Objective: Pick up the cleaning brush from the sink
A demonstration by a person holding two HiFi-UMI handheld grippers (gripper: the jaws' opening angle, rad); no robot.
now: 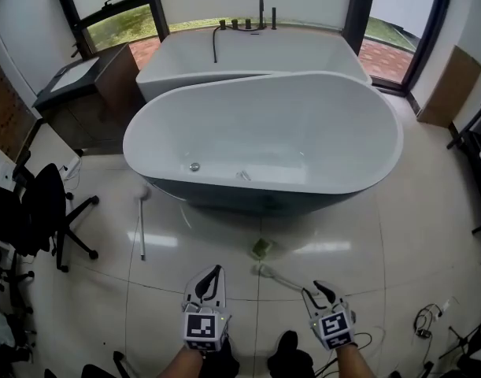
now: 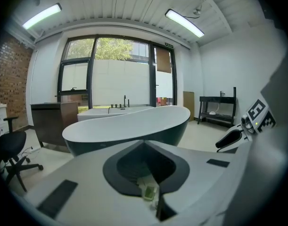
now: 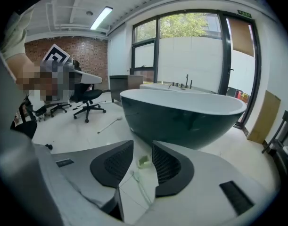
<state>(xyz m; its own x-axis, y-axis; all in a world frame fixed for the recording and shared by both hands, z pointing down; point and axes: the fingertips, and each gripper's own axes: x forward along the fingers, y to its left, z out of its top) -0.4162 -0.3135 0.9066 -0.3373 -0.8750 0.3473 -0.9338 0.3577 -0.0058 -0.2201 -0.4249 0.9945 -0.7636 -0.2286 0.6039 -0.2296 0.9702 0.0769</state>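
Note:
A white long-handled brush (image 1: 276, 276) lies on the tiled floor between my two grippers, next to a green sponge (image 1: 260, 248). The big oval tub (image 1: 224, 105) stands beyond them, with a drain (image 1: 194, 166) and a small pale item (image 1: 244, 176) too small to identify. My left gripper (image 1: 211, 278) (image 2: 144, 142) hangs low over the floor, jaws met at the tips, holding nothing. My right gripper (image 1: 319, 290) (image 3: 143, 144) is open; the sponge (image 3: 144, 161) and brush handle (image 3: 140, 186) show on the floor through its gap, not touched.
A second long white brush (image 1: 142, 225) lies on the floor left of the tub. A rectangular tub (image 1: 185, 57) with black taps stands behind. There is an office chair (image 1: 47, 211) at the left, a dark cabinet (image 1: 106, 73) at the back left and cables (image 1: 425, 321) at the right.

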